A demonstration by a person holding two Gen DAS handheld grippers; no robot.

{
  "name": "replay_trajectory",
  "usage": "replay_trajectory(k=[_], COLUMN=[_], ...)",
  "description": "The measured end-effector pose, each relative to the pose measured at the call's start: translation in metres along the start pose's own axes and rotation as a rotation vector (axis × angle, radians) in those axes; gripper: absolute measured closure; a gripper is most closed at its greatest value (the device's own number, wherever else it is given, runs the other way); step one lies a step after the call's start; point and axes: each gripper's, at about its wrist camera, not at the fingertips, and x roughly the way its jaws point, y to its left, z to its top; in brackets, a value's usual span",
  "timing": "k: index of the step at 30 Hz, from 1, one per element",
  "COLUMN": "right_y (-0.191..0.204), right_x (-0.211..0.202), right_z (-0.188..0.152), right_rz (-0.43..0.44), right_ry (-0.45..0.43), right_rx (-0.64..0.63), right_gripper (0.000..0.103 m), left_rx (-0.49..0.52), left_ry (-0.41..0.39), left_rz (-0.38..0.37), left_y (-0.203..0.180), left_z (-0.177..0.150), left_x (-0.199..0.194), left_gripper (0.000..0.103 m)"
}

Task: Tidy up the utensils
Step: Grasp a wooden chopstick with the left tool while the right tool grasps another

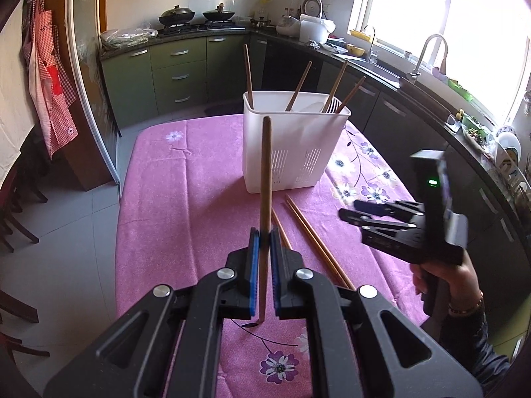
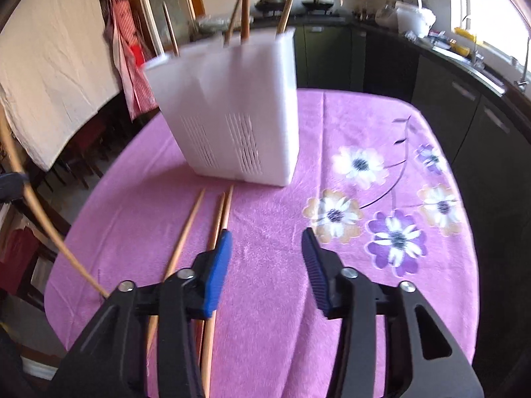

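A white slotted utensil holder [image 1: 292, 146] stands on the pink flowered tablecloth [image 1: 186, 205], with several wooden chopsticks [image 1: 248, 73] upright in it. My left gripper [image 1: 264, 237] is shut on one wooden chopstick [image 1: 266, 179], held nearly upright above the cloth, short of the holder. Three more chopsticks [image 2: 217, 219] lie flat on the cloth in front of the holder [image 2: 232, 109]. My right gripper [image 2: 267, 242] is open and empty, low over the cloth just right of the lying chopsticks; it also shows in the left wrist view [image 1: 351, 210].
Green kitchen cabinets [image 1: 179, 73] and a counter with woks [image 1: 176, 15] stand behind the table. A sink and tap [image 1: 428, 53] run along the right under the window. Aprons [image 1: 49, 76] hang at the left; dark chairs [image 1: 16, 219] stand beside the table.
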Motion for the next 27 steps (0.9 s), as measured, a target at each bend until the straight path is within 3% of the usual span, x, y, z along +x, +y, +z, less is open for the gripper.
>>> replay_trajectory(k=[2,5,20,27], right_y=[0.002,0.01,0.032,0.046], right_x=[0.021,0.041,0.073,0.076], right_z=[0.005,0.007,0.012,0.016], right_rz=[0.044,0.063,0.067,-0.005], right_ry=[0.063,0.117,0.202,0.211], right_rx=[-0.001,-0.019,-0.077,-0.129], right_gripper=[0.08,0.084,0.087,0.087], left_rx=[0.003,0.003,0.016,0.02], left_ry=[0.0,-0.001,0.008,0.01], left_rz=[0.005,0.006,-0.016,-0.015], left_y=[0.001,0.003,0.003,0.001], left_z=[-0.001,-0.001,0.0,0.0], left_x=[0.0,0.0,0.003,0.004], left_gripper=[0.096,0.096,0.096,0.096])
